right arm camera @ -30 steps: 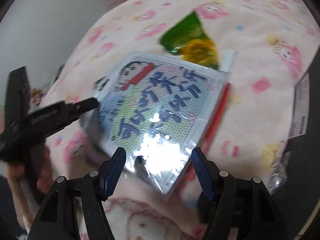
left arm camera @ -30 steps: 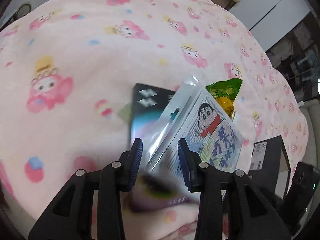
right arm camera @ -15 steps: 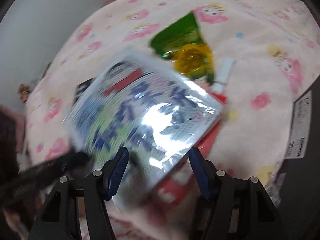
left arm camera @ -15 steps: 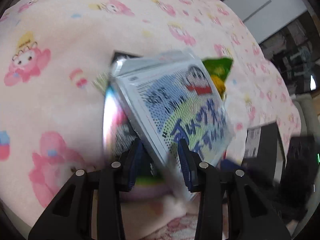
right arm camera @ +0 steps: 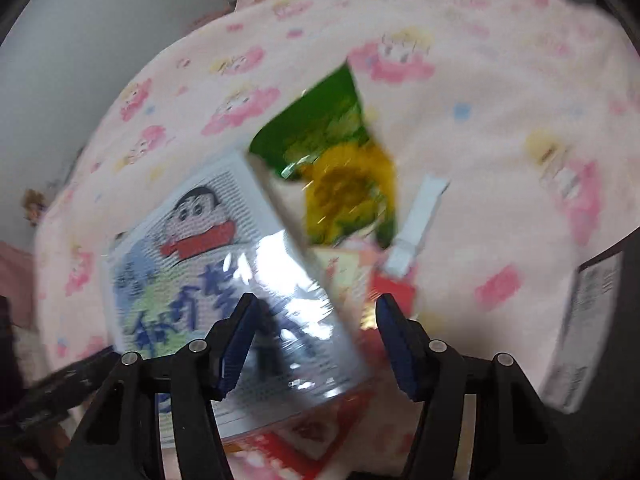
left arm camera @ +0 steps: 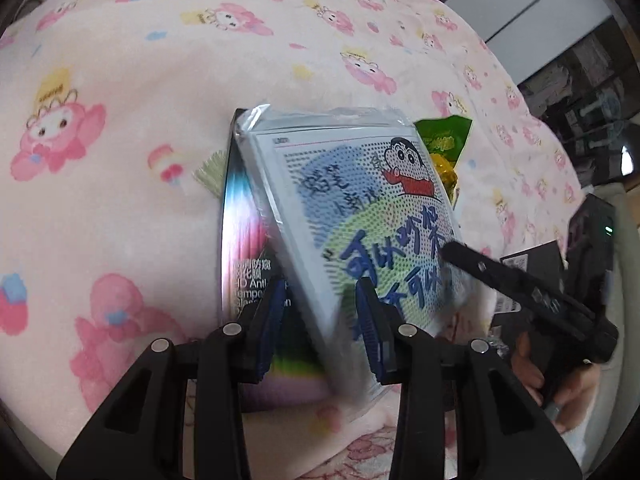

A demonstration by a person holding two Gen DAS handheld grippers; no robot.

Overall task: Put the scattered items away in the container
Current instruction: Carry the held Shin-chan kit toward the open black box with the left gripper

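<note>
A cartoon-printed packet in clear plastic (left arm camera: 360,216) lies tilted over a black screen-protector box (left arm camera: 244,248) on the pink blanket. Its near edge sits between the blue pads of my left gripper (left arm camera: 320,320), whose jaws stand a little apart; contact is unclear. My right gripper (right arm camera: 312,340) is open, with the same packet (right arm camera: 208,280) below and left of it. A green and yellow snack bag (right arm camera: 336,168), a white stick (right arm camera: 420,220) and a red packet (right arm camera: 372,284) lie beyond. The black container (left arm camera: 532,260) is at the right.
The pink cartoon blanket (left arm camera: 160,80) covers the whole surface. The other hand-held gripper (left arm camera: 520,288) reaches in from the right over the packet's corner. The black box's labelled wall (right arm camera: 580,320) stands at the right edge of the right wrist view.
The cartoon packet has swung flatter and to the left over the black box. My right gripper has moved in over its corner and stayed open.
</note>
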